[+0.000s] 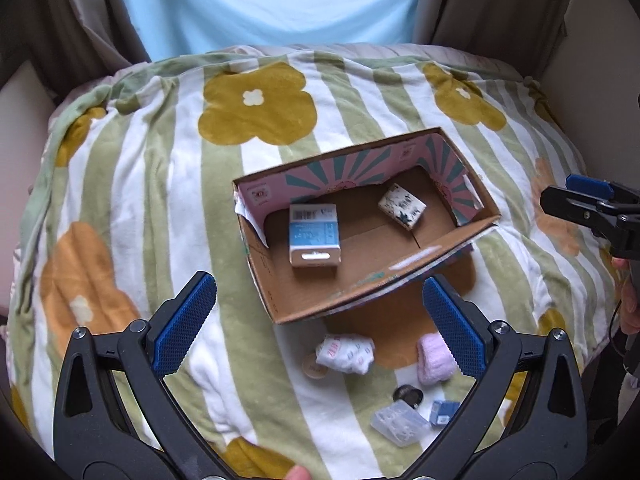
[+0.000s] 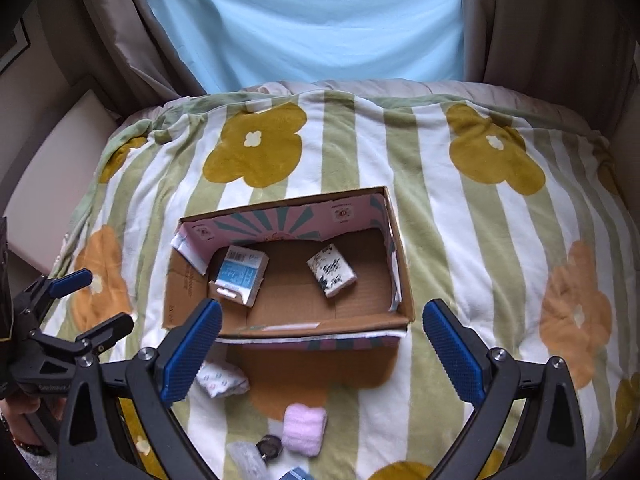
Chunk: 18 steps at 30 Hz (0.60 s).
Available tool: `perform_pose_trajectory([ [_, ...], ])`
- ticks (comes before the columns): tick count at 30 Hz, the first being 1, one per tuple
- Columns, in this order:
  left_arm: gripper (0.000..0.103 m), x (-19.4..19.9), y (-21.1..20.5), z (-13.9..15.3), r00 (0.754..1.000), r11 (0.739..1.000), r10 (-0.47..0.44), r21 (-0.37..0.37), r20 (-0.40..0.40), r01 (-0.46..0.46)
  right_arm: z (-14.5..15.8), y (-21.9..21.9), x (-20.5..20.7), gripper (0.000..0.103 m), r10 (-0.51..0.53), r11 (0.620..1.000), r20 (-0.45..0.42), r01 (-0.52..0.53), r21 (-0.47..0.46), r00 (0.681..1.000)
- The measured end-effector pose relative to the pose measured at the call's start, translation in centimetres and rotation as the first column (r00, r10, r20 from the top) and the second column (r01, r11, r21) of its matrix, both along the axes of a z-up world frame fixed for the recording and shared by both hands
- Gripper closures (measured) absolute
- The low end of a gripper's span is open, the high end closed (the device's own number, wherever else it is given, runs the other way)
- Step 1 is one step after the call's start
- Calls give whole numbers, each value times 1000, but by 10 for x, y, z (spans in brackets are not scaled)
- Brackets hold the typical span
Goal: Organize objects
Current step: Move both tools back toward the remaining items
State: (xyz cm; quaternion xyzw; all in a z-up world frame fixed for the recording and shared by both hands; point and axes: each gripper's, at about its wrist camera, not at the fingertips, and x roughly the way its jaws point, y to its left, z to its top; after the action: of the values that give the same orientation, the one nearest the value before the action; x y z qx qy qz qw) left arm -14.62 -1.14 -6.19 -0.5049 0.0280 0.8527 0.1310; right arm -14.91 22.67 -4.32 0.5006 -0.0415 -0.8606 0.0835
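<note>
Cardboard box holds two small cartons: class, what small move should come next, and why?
Probably lower the open left tongs onto the white rolled cloth. It lies loose on the blanket, nearest them, outside the cardboard box, and both tongs are empty.

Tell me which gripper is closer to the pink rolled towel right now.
Left. The left gripper has its right finger directly beside the pink rolled towel. The right gripper hovers farther, the towel below its open fingers.
</note>
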Motion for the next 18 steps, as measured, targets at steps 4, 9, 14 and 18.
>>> perform_pose_trajectory([
  [4, 0, 21, -2, -2, 999, 1000, -19, 21, 37, 18, 0, 8, 29, 3, -22, 999, 15, 22, -28, 1000],
  [9, 0, 38, 2, -29, 993, 998, -46, 44, 112, 41, -21, 12, 63, 3, -78, 995, 57, 82, -54, 995],
  [14, 0, 47, 13, -66, 981, 996, -89, 46, 170, 83, -58, 11, 90, 3, -140, 988, 107, 145, -45, 984],
  [18, 0, 49, 20, -92, 971, 992, -122, 48, 203, 115, -91, 12, 109, 3, -191, 978, 151, 201, -56, 970],
])
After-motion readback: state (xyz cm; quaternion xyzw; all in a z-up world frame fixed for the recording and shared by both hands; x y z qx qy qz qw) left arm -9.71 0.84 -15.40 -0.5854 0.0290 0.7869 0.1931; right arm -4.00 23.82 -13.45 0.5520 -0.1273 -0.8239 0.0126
